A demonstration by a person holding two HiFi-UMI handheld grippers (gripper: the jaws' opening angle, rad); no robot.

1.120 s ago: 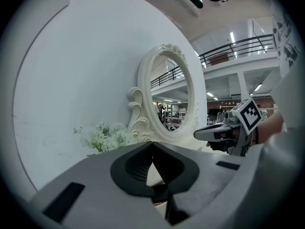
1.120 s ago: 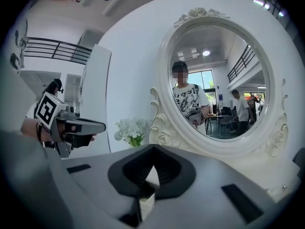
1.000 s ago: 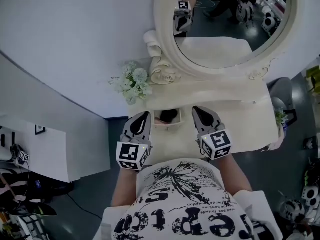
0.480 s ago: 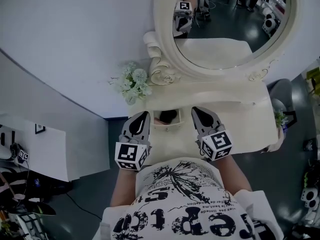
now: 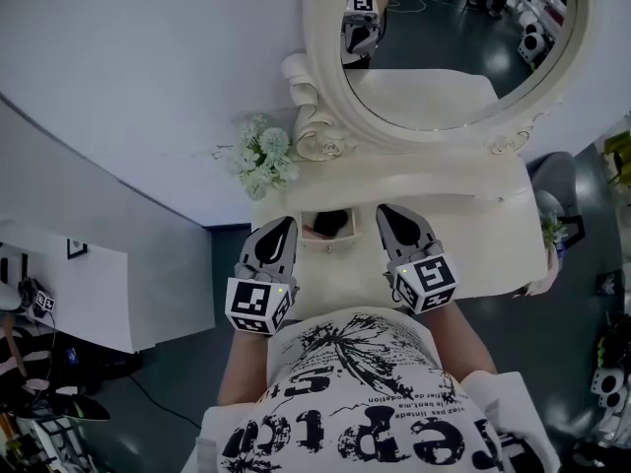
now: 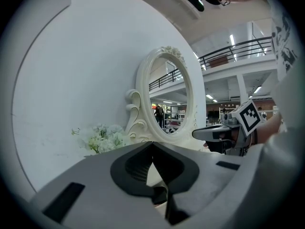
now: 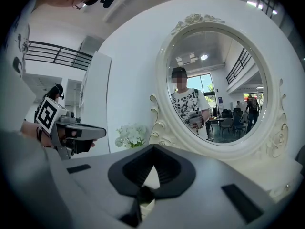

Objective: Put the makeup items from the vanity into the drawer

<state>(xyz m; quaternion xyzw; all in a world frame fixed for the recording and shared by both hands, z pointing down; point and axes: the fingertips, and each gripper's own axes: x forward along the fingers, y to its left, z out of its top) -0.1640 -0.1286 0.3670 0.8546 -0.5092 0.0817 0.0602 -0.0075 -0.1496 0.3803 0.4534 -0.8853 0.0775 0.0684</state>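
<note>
The cream vanity [image 5: 444, 193] stands in front of me with its small drawer [image 5: 329, 239] pulled open between my two grippers. Something dark [image 5: 333, 225] lies inside the drawer; I cannot tell what it is. My left gripper [image 5: 286, 224] hangs just left of the drawer, its jaws shut and holding nothing [image 6: 152, 144]. To the drawer's right, my right gripper [image 5: 385, 211] is also shut and holds nothing [image 7: 153, 147]. Both point almost level toward the oval mirror [image 5: 449, 42]. Each gripper view shows the other gripper beside it.
A bunch of white flowers [image 5: 260, 158] stands at the vanity's left end against the wall. A small plant [image 5: 552, 231] sits at the right end, with a grey chair [image 5: 558, 179] behind. A white cabinet [image 5: 94, 284] stands on the floor to the left.
</note>
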